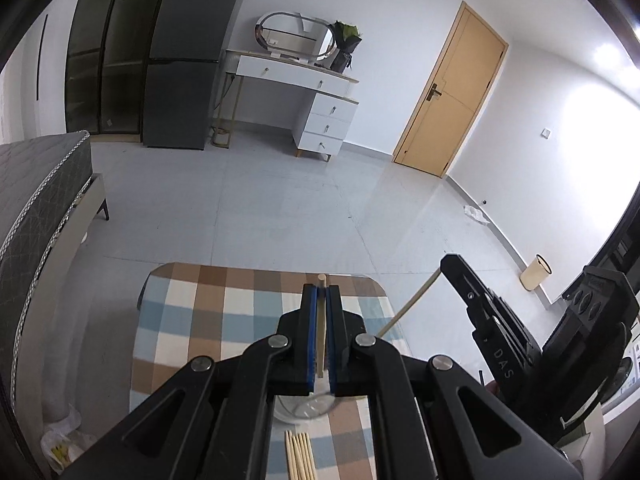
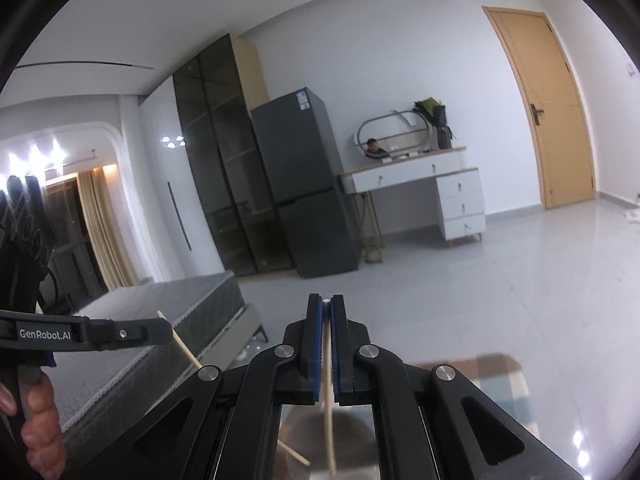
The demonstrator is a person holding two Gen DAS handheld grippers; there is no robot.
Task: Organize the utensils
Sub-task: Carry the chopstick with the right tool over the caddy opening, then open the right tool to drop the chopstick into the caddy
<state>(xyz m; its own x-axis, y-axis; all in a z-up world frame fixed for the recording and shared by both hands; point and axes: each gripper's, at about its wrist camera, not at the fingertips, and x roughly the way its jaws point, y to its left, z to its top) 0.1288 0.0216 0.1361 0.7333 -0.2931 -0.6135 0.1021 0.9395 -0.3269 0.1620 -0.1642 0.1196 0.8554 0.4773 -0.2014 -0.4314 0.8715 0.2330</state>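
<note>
Two hand-held grippers each carry one wooden chopstick above a small table w/ a checked cloth point(image 1: 192, 320), lower centre of the left wrist view. The left gripper point(image 1: 321, 300) has its blue pads pressed together on a chopstick point(image 1: 321, 332) that runs along the fingers, tip poking out just past them. Below it, lower centre, sits a clear glass jar point(image 1: 304, 408), largely hidden by the gripper body; it looks like the holder the sticks are bound for, tho that is a judgement. At the bottom edge, a bundle of loose chopsticks point(image 1: 300, 456) lies on the cloth, not yet sorted. At right in that view the right gripper appears side-on, w/ a second chopstick point(image 1: 412, 304) slanting up and right from it. In the right wrist view, the right gripper point(image 2: 327, 308) is likewise clamped on that stick point(image 2: 329, 420), which passes btwn the pads and drops toward the bottom centre of frame, where another stick point(image 2: 294, 454) seems to lean in the glass; whether it rests inside cannot be told for sure. Progress: early to middling, approx. — at most a stick or so placed, two in hand, several left on the cloth. Pose: both tools held raised over the table, pointing out across the room toward the far wall, the left one seen at left edge of the right view w/ the person's fingers point(image 2: 40, 440) wrapped on its handle.
</note>
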